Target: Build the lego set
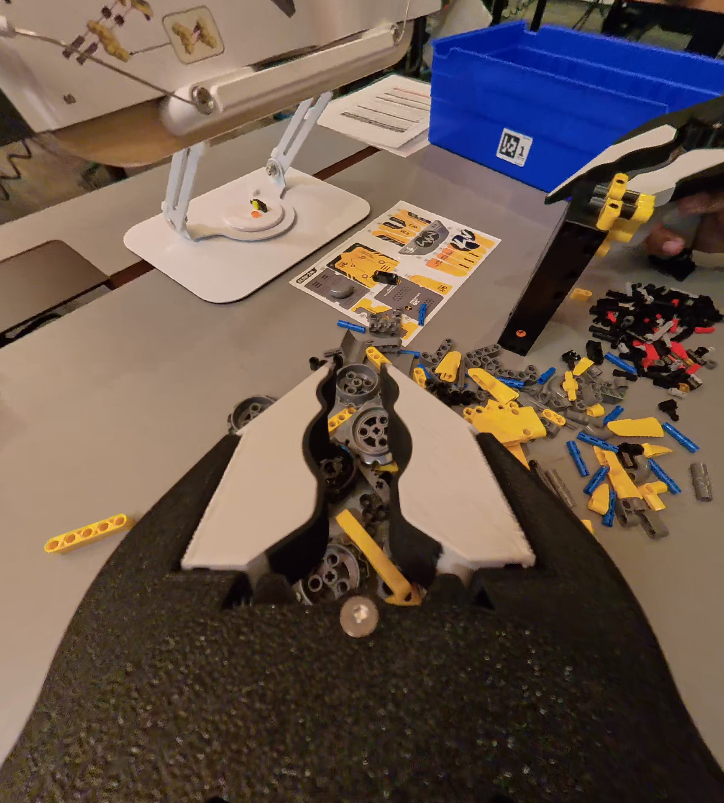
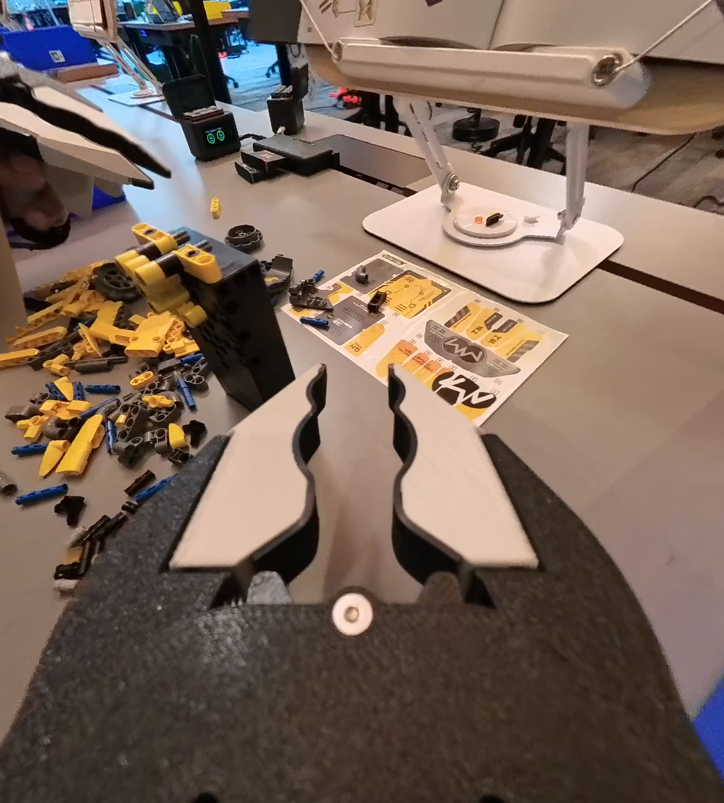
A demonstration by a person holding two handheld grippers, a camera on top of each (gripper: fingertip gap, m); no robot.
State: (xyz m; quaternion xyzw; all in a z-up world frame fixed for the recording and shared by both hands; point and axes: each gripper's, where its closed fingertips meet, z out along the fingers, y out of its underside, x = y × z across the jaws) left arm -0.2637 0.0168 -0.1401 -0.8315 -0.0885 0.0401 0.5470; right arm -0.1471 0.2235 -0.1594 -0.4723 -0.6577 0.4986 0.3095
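Note:
My left gripper (image 1: 358,369) is open and empty, held above a heap of grey wheel hubs (image 1: 373,430) and yellow beams on the grey table; it also shows in the right wrist view (image 2: 151,174), raised over the table. My right gripper (image 2: 355,369) is open and empty over bare table, just right of an upright black block (image 2: 238,330) that carries a yellow and black assembly (image 2: 164,269). In the left wrist view the right gripper (image 1: 568,191) hangs close over that assembly (image 1: 621,208), held by a hand.
Loose yellow, blue, grey and black parts (image 2: 90,391) lie around the block, with a black and red pile (image 1: 655,339) to the right. A sticker sheet (image 1: 395,265), a white stand base (image 1: 242,243), a blue bin (image 1: 568,95) and a lone yellow beam (image 1: 86,532) lie nearby. Black devices (image 2: 208,130) stand farther back. About 25 cm separates my left fingertips from my right.

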